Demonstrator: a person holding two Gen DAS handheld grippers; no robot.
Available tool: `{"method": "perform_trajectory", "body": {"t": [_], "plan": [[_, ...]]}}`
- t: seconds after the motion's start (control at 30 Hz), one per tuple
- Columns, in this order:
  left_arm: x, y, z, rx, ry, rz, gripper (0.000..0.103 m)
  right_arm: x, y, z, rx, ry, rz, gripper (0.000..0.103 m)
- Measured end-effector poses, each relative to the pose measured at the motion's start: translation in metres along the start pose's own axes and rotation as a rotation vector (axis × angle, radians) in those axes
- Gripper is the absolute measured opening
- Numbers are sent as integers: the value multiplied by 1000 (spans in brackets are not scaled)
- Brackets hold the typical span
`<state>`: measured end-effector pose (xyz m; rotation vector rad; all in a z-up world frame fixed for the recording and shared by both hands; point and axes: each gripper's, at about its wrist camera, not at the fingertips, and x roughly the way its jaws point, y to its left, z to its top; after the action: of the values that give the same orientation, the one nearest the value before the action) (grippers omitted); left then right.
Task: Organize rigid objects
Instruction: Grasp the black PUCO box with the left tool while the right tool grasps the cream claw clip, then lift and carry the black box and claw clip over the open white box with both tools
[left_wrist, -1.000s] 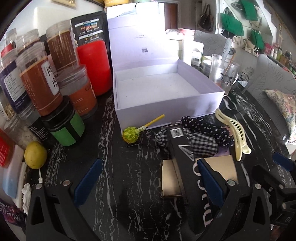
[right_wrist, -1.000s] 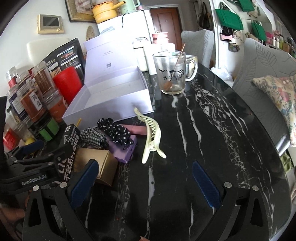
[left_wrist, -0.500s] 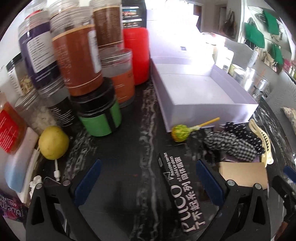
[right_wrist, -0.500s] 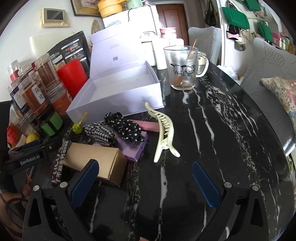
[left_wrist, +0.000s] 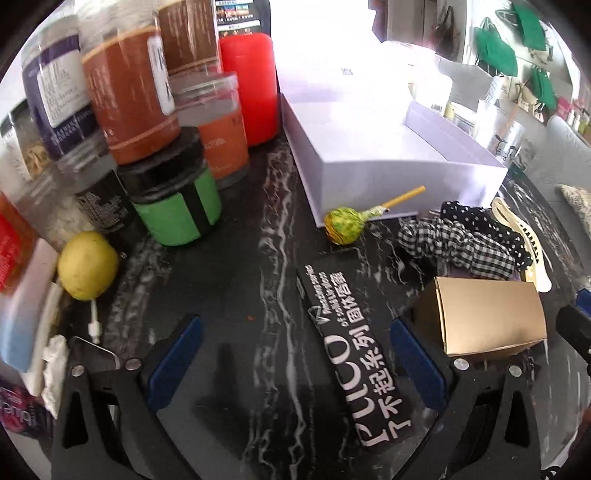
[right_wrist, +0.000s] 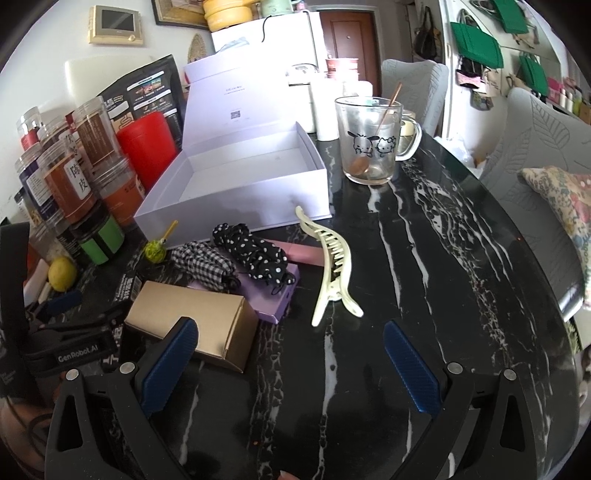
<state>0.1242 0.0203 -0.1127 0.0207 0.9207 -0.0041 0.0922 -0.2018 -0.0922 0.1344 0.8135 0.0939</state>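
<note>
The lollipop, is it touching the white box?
Cannot tell. In the left wrist view the lollipop stick overlaps the white box wall, hiding any gap.

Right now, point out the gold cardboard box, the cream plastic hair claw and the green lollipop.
Gold cardboard box (right_wrist: 192, 317), right wrist view, top face.
Cream plastic hair claw (right_wrist: 330, 258), right wrist view, curved spine.
Green lollipop (left_wrist: 343, 225), left wrist view, wrapped head.

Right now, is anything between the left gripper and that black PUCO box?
Nothing visible does. The black PUCO box lies flat on bare table between the open jaws of the left gripper; the gold box sits beside it.
</note>
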Motion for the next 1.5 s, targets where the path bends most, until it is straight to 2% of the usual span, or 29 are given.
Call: {"method": "perform_trajectory", "body": {"t": [0.07,0.17,0.2,0.23,0.27,0.33,0.4,0.53,0.6,0.7,0.87,0.93,1.0,1.07,1.3,1.5], "plan": [[3,2,-2,-10,5,-3,100,0,-1,-1,5,0,-4,103],[7,5,-8,-24,25,-23,77,1,-3,-1,10,4,-8,103],[5,4,-10,-21,8,-20,70,1,-4,-2,11,7,-10,103],[3,2,-10,-11,-2,-19,57,3,-5,-2,13,12,-15,102],[1,0,-12,6,-16,-32,53,4,-6,-2,14,17,-19,101],[0,-6,-14,42,-33,-52,36,7,-7,-2,17,24,-29,98],[-1,-9,-16,59,-34,-73,25,10,-10,-2,28,30,-29,93],[-2,-16,-15,103,-53,-83,25,14,-18,0,50,28,-45,86],[-5,-13,-10,98,-56,-92,25,20,-21,2,57,47,-63,76],[-6,-5,-3,79,-57,-97,25,29,-24,6,62,65,-80,65],[-8,4,3,58,-61,-89,25,43,-20,16,43,74,-90,57],[-8,6,6,51,-62,-87,25,48,-18,19,28,73,-103,50],[-8,7,8,50,-65,-80,25,53,-17,22,27,75,-120,37],[-8,7,9,49,-69,-83,25,58,-17,24,21,82,-131,29],[-13,6,12,51,-78,-92,25,52,-17,24,19,54,-138,21],[-23,3,12,47,-84,-118,25,35,-17,22,8,25,-152,21]]}}
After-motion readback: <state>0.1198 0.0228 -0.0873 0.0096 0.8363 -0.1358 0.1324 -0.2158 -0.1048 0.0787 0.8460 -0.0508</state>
